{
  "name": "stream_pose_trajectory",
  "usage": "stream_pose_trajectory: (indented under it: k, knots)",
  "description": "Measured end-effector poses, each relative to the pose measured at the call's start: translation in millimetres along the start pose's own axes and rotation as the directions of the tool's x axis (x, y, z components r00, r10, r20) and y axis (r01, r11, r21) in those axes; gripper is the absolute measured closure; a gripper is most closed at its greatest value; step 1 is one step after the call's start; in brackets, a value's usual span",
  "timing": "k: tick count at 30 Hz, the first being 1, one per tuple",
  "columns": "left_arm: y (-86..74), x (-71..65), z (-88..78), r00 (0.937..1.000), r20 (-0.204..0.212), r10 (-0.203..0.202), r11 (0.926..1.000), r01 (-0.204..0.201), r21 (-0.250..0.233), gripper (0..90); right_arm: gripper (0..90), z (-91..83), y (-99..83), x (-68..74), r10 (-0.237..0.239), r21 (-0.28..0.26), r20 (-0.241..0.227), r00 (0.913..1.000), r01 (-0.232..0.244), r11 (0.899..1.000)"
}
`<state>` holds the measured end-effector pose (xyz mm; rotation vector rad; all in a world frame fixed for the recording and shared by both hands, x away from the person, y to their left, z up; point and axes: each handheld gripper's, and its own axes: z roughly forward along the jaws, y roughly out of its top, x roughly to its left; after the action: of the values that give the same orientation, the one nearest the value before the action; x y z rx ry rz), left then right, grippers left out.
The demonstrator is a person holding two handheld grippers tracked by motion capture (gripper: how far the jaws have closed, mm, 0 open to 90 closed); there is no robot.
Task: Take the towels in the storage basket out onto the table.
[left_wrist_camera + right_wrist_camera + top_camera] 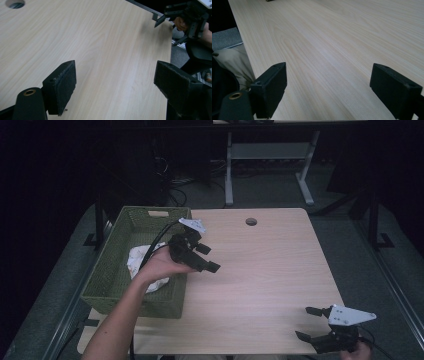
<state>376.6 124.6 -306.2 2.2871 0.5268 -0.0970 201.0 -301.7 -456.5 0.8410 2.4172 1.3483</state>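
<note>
My left gripper (207, 257) hangs open just right of the green woven basket (111, 270), above the light wooden table (260, 270), with nothing between its jaws. In the left gripper view the same gripper (115, 80) looks across bare wood toward the right gripper (170, 25) at the far edge. A crumpled white cloth (140, 265) lies inside the basket, partly behind my left hand. My right gripper (310, 322) stands open at the table's front right corner. The right gripper view has that gripper (328, 85) open over empty tabletop.
A round cable hole (251, 222) sits near the table's far edge. Beyond the table stand a white desk frame (265, 160) and dark cables on the grey floor. Beige fabric (234, 65) shows past the table's edge in the right gripper view.
</note>
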Motion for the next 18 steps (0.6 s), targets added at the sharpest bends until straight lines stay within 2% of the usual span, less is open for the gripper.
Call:
stream_pose_trajectory:
  k: [2,5,10,15,18]
  knots:
    - [-4.2,3.6,-7.3,0.9998,0.005,-0.021,0.9995,0.021,-0.023,18.2,13.8,-0.2,-0.2,-0.4,0.002,-0.002,0.003,1.0000,-0.002,1.000]
    - [-9.0,7.8,-15.1,0.9998,-0.014,-0.015,0.9998,0.014,-0.010,18.2,13.8,-0.1,-0.1,-0.4,0.004,-0.001,0.003,1.0000,-0.004,1.000]
    - [-22.7,16.7,-29.5,0.9966,-0.039,-0.072,0.9971,0.071,-0.027,18.2,13.8,-0.3,0.1,-0.2,0.002,-0.003,0.009,1.0000,-0.002,1.000]
    - [-34.5,23.9,-40.4,0.9929,-0.056,-0.105,0.9937,0.102,-0.045,18.7,13.8,0.3,0.5,0.3,-0.004,-0.002,0.006,1.0000,0.004,1.000]
    - [-43.4,30.9,-49.1,0.9884,-0.069,-0.135,0.9899,0.132,-0.052,20.6,13.8,0.6,0.6,0.2,-0.001,-0.002,0.009,1.0000,0.001,1.000]
